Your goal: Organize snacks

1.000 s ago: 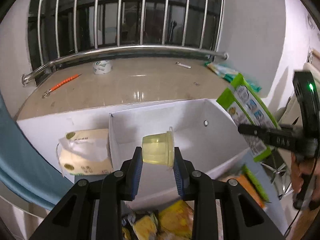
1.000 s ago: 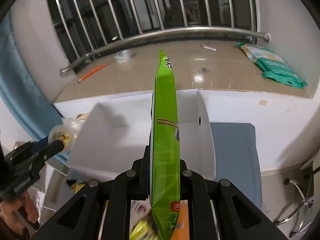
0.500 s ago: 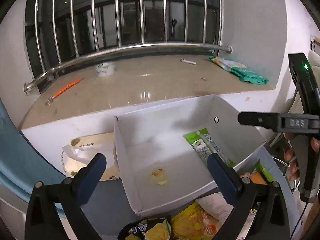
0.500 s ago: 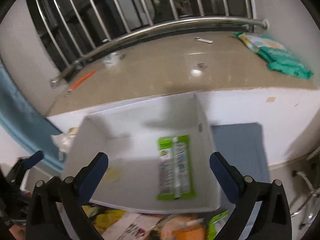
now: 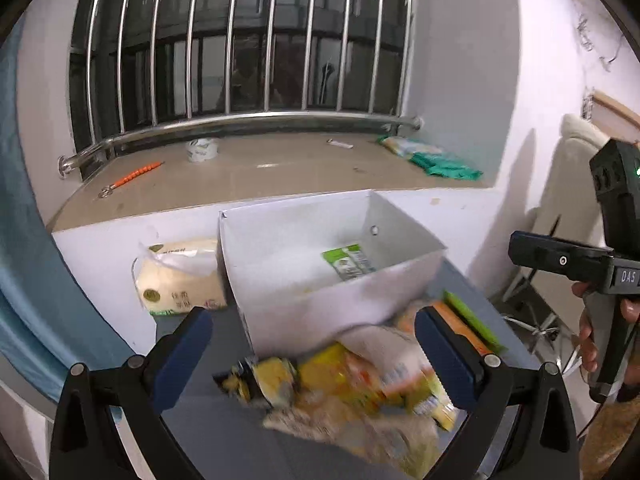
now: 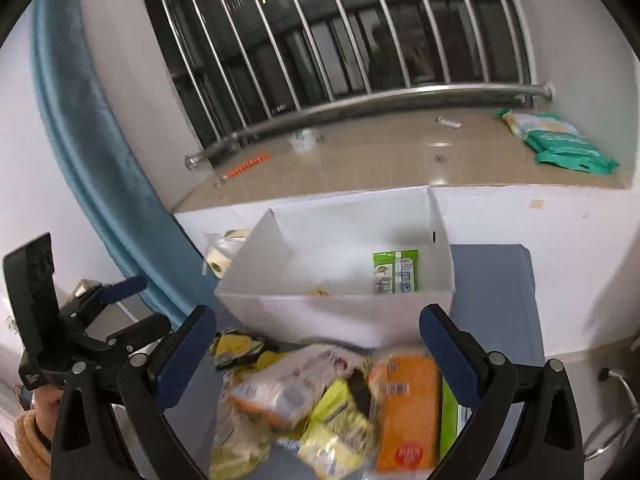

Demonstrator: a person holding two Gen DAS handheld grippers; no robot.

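Observation:
A white open box point(image 5: 344, 300) point(image 6: 320, 312) stands on the grey table. In it lies a green snack packet point(image 5: 349, 261) point(image 6: 396, 271) and a small yellow jelly cup, barely visible point(image 6: 319, 291). A heap of snack packets point(image 5: 352, 384) point(image 6: 320, 404) lies in front of the box, with an orange packet point(image 6: 408, 404) at its right. My left gripper point(image 5: 312, 356) is open and empty above the heap. My right gripper point(image 6: 320, 360) is open and empty above the heap too. Each gripper shows in the other's view, the right one point(image 5: 560, 260) and the left one point(image 6: 116, 308).
A pack of tissues point(image 5: 176, 280) lies left of the box. A beige sill behind holds a tape roll point(image 5: 202, 149), an orange tool point(image 5: 132, 178) and green packs point(image 5: 432, 156). A blue curtain point(image 6: 92, 128) hangs at the left. Window bars stand behind.
Both grippers opened: the jelly cup and the green packet dropped into the box. Both grippers have since pulled back toward the snack heap, open and empty.

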